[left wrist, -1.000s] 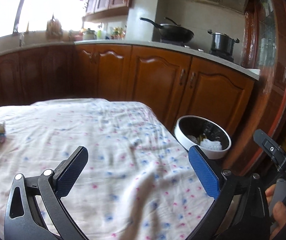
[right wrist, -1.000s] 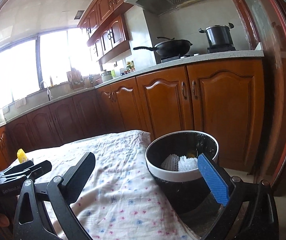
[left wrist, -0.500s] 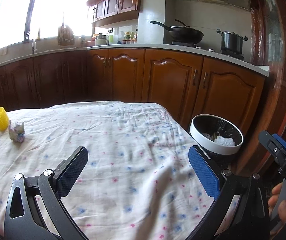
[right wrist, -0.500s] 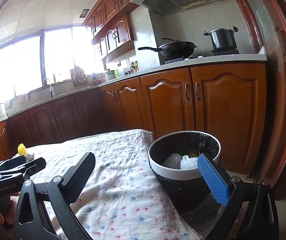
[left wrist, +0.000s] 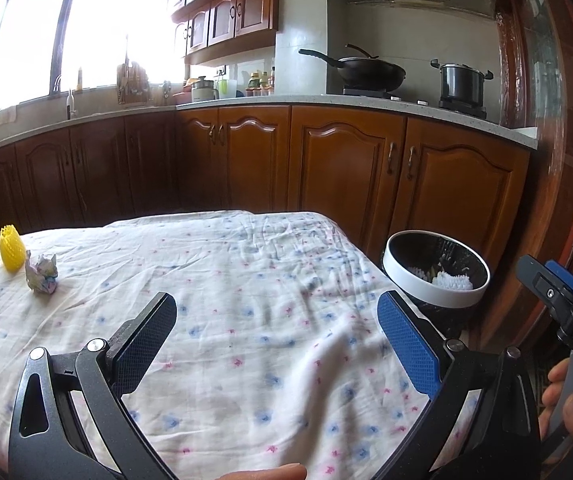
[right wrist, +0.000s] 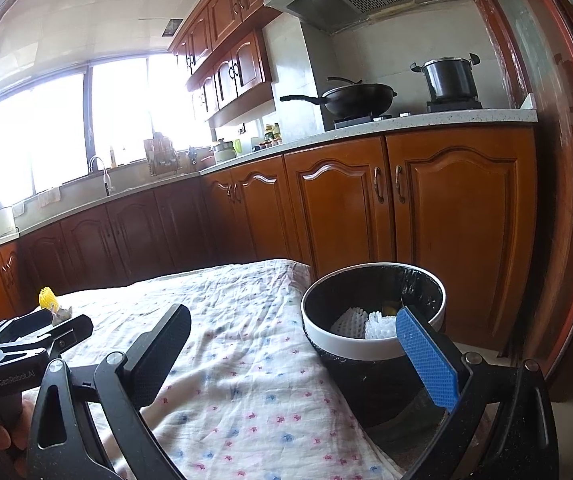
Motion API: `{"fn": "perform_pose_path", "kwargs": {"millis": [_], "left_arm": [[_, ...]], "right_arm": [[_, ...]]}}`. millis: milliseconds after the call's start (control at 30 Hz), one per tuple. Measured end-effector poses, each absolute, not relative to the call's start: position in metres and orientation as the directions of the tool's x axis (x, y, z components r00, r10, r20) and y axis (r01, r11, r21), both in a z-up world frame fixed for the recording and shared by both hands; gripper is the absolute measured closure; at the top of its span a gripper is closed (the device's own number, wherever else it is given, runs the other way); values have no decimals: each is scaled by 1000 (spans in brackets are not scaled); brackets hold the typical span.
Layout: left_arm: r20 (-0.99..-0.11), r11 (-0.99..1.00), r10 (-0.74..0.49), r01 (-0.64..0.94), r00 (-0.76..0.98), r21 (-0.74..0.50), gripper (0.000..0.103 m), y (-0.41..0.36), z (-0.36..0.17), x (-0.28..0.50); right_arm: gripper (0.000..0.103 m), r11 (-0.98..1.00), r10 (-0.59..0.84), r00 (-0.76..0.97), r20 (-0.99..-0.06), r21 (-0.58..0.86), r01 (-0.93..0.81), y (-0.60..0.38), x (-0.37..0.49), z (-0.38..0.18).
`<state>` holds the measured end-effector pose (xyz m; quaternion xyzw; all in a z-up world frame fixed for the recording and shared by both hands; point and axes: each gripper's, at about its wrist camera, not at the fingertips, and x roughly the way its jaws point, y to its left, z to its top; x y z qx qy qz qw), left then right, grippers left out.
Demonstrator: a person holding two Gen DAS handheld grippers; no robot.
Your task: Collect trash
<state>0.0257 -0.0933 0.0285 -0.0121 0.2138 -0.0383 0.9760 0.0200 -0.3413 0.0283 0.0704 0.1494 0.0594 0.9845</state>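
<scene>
A yellow foam net (left wrist: 10,253) and a crumpled paper wad (left wrist: 41,273) lie at the far left of the cloth-covered table (left wrist: 246,320). A black bin with a white rim (left wrist: 436,274) stands on the floor off the table's right edge, holding white foam nets (left wrist: 452,280). My left gripper (left wrist: 276,340) is open and empty above the table's near middle. My right gripper (right wrist: 292,354) is open and empty, near the bin (right wrist: 374,320). The yellow net (right wrist: 47,298) and wad (right wrist: 62,314) show far left in the right wrist view.
Brown kitchen cabinets (left wrist: 346,168) run behind the table, with a wok (left wrist: 366,68) and a pot (left wrist: 460,84) on the counter. A dark wooden door frame (left wrist: 566,200) stands at the right. The right gripper's body (left wrist: 566,312) shows at the right edge.
The left gripper has pulled back and tilted up, so the yellow net and paper wad have come further into view at left. The right gripper has barely moved. Both stay open.
</scene>
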Motion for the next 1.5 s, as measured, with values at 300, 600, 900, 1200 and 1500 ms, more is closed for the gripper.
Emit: {"fn": "perform_pose_path", "kwargs": {"millis": [300,600,900,1200,1500], "left_arm": [[-403,997,-76,68,912,-36,0,-94,30,22],[-409,997,-75,66,910,-35,0,-96,29,22],[-412,998,-70,63,908,-30,0,-97,28,23],[-425,998,-67,62,903,-25,0,-98,26,25],[-429,998,-65,57,901,-31,0,-97,23,27]], "right_arm": [[0,982,144,948,-286,163,-100,-341,20,28],[0,980,150,947,-285,168,-105,-341,20,28],[0,978,157,945,-286,180,-108,-342,21,27],[0,976,160,944,-287,186,-109,-341,21,27],[0,976,163,944,-287,187,-112,-341,21,27]]}}
